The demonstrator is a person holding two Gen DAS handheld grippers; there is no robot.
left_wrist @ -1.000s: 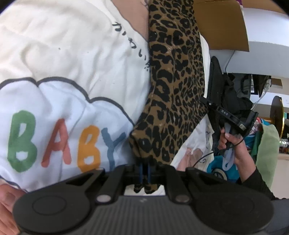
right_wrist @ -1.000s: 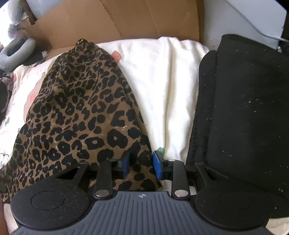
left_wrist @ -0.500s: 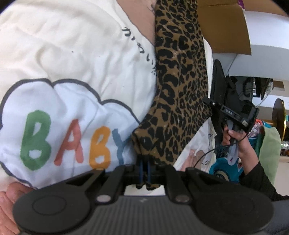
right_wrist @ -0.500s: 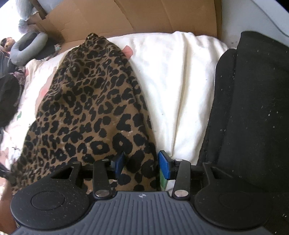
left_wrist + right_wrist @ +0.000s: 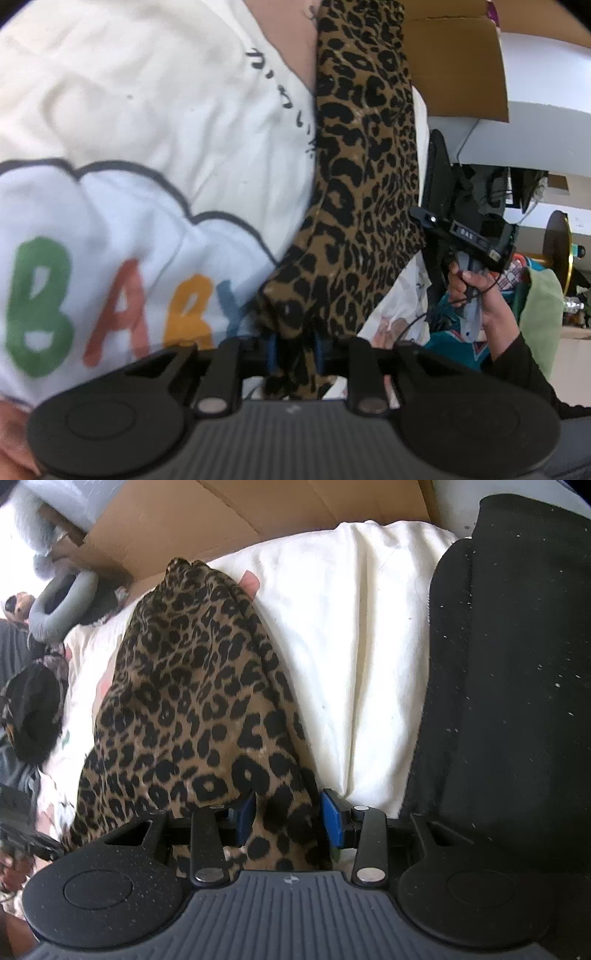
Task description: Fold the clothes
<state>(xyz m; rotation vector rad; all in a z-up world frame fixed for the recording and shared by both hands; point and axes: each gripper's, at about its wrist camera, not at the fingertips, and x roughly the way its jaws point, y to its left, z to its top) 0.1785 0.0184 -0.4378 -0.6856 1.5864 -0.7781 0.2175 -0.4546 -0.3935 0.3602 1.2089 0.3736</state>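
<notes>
A leopard-print garment [image 5: 369, 177] lies stretched over a white sheet printed with BABY [image 5: 110, 110]. One end of it hangs between the blue pads of my left gripper [image 5: 293, 347], whose jaws are opening and no longer pinch it. In the right wrist view the other end of the leopard-print garment [image 5: 192, 701] runs into my right gripper [image 5: 288, 816]. Its blue pads [image 5: 332, 819] stand apart, with the cloth loose between them. A hand [image 5: 476, 291] holds that gripper's handle at the right of the left wrist view.
A folded black garment [image 5: 517, 664] lies right beside the leopard cloth. Cardboard [image 5: 184, 520] stands along the far edge, with a grey neck pillow [image 5: 59, 602] to the left. Teal [image 5: 454, 347] and green [image 5: 543, 306] fabrics are piled beyond the sheet's edge.
The left gripper's pads, shut tight on the leopard cloth before, have parted. The right gripper has tilted and edged forward a little, its pads the same width apart.
</notes>
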